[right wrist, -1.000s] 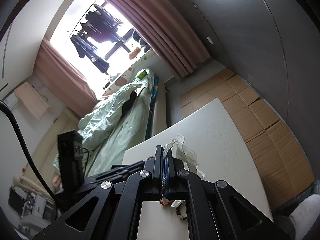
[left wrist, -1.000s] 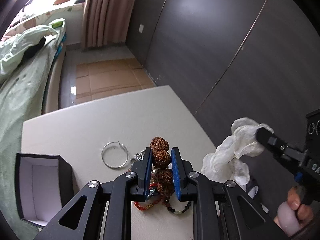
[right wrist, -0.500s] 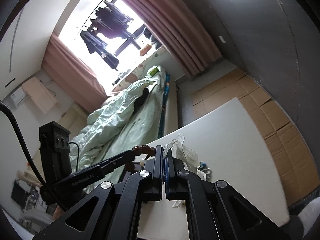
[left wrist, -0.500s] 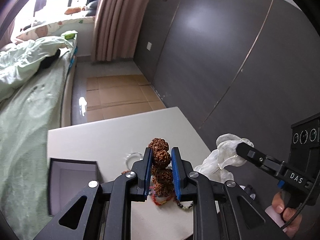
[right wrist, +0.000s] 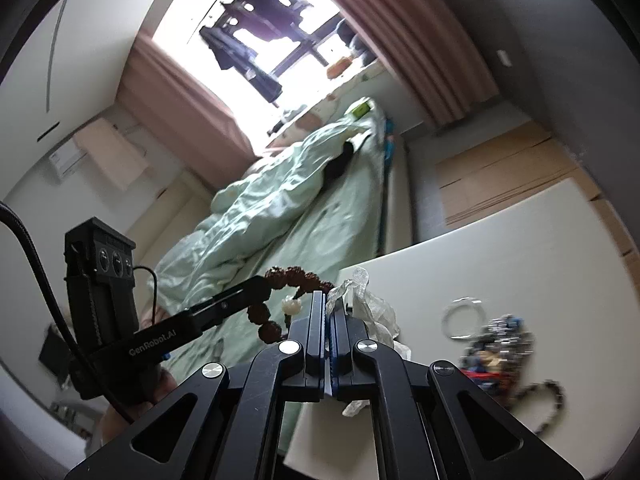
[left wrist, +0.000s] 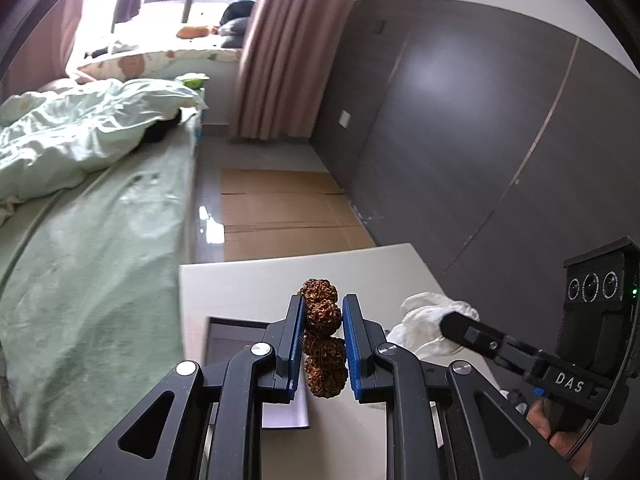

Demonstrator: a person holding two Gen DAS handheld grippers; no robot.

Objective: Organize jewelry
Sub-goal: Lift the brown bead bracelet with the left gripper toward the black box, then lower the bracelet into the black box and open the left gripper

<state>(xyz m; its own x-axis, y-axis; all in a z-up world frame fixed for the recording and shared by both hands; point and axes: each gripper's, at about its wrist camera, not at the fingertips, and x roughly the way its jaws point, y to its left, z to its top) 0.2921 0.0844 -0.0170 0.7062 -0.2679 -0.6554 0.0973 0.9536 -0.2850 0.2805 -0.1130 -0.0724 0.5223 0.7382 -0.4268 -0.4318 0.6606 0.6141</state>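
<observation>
A brown seed-bead bracelet (left wrist: pixel 322 344) is clamped between the left gripper (left wrist: pixel 320 334) fingers, lifted above the desk (left wrist: pixel 256 284), presumably for bagging. A crumpled clear bag (right wrist: pixel 370 304) is pinched by the right gripper (right wrist: pixel 330 312), held near the bracelet for loading.

A green-sheeted bed (left wrist: pixel 100 216) lies beside pink curtains (left wrist: pixel 276 52).

The white table (right wrist: pixel 520 240) below my fingers carries an open dark box (left wrist: pixel 236 330) at its left side, a clear bangle (right wrist: pixel 463 317) and, just beside that, a blurred heap of mixed jewelry (right wrist: pixel 500 344).
</observation>
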